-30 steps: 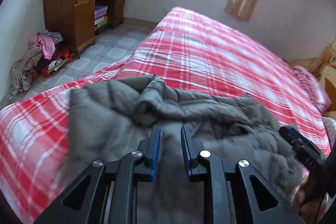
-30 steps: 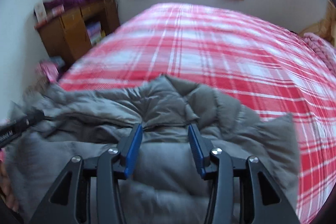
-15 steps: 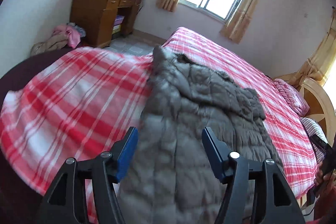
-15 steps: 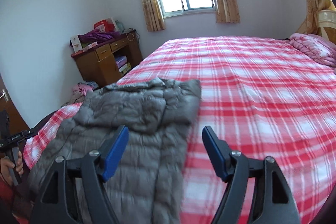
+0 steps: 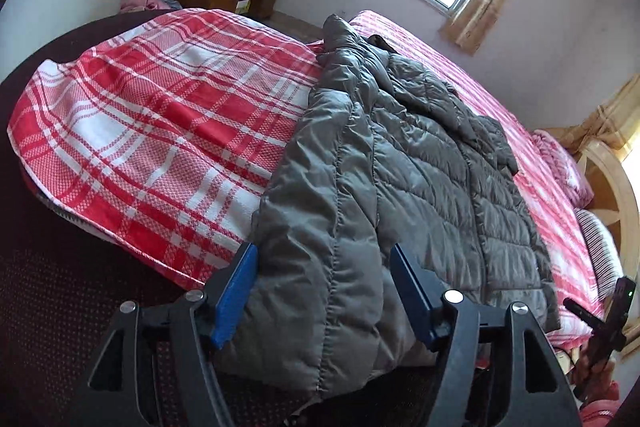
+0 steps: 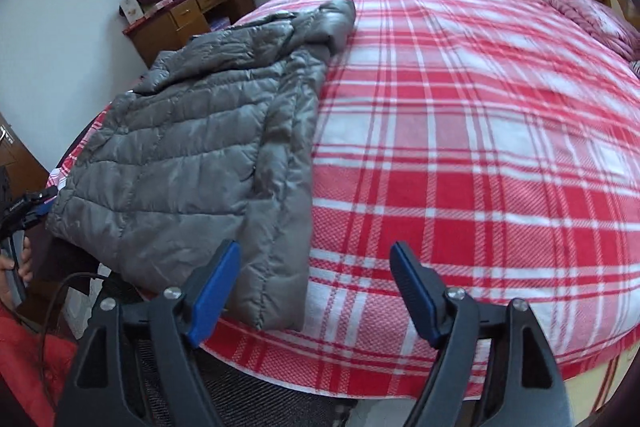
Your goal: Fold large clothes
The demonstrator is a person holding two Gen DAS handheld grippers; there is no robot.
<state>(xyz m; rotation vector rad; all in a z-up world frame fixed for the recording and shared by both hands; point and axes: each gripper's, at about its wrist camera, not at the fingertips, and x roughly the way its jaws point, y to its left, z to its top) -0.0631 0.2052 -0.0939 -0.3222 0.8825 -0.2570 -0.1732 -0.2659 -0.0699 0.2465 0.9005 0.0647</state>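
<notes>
Grey quilted puffer jacket [image 6: 192,155], plaid bedspread [image 6: 460,155]

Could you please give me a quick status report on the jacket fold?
Left gripper opening, jacket hem between its jaws, not pinched. Right gripper opening, nothing gripped. Grey puffer jacket lies lengthwise at bed edge. Nothing in the way.

jacket [image 5: 400,163] hem: hidden behind left tool [image 5: 324,291] | bed's [image 6: 480,147] far side: blurred
</notes>
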